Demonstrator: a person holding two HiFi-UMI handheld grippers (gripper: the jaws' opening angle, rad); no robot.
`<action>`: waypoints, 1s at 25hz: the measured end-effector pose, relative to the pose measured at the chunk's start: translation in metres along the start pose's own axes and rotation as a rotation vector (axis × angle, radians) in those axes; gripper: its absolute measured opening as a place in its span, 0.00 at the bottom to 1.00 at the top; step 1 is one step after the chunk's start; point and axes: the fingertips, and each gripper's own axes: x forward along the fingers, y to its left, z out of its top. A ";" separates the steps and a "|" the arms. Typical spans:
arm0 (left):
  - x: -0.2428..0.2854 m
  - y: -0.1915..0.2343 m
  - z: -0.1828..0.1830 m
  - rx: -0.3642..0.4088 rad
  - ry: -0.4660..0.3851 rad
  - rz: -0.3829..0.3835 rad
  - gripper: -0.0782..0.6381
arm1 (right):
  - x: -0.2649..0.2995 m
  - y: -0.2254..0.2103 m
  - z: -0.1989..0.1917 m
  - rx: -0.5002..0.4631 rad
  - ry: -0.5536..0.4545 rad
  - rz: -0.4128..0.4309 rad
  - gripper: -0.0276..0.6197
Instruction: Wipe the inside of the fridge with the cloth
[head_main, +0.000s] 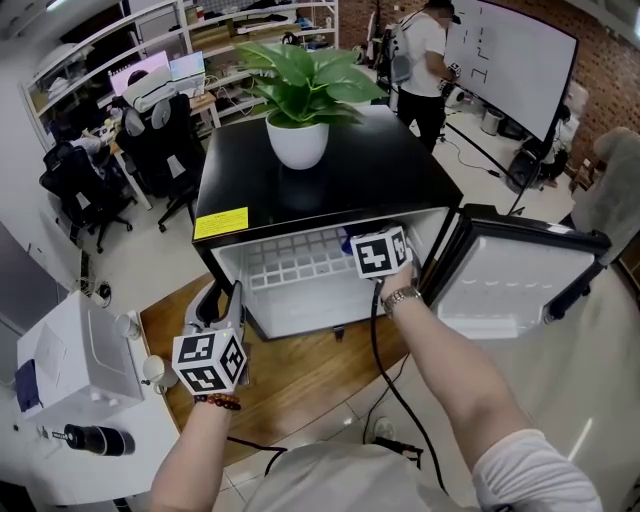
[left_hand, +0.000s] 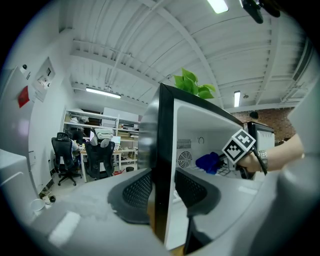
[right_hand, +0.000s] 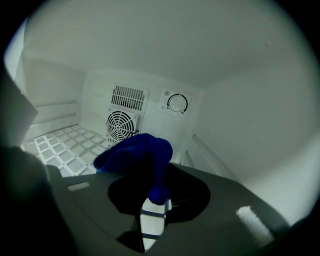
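Well inside fridge (head_main: 300, 165), blue cloth (right_hand: 137, 157) pinched between right gripper (right_hand: 155, 200) fingers (right_hand: 195, 200), left gripper (left_hand: 162, 192) clamping fridge wall (left_hand: 161, 150)

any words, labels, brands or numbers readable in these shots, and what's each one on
No text is legible.
Yellow label on the fridge front: print too small.
Whiteboard: line marks, no readable words.
Red sign, left gripper view: blurred.
Dial inside the fridge: no readable marks.
Left cube's marker, right cube's marker: patterns, not text.
Blue cloth: no print.
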 end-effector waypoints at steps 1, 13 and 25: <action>0.000 0.000 0.000 0.000 -0.001 0.000 0.30 | -0.002 0.000 0.002 0.000 -0.018 0.001 0.15; 0.000 -0.002 0.000 0.009 0.011 -0.024 0.30 | -0.057 0.082 0.052 0.011 -0.275 0.240 0.15; -0.009 0.002 -0.004 0.020 0.021 -0.049 0.27 | -0.097 0.215 0.064 0.007 -0.289 0.499 0.15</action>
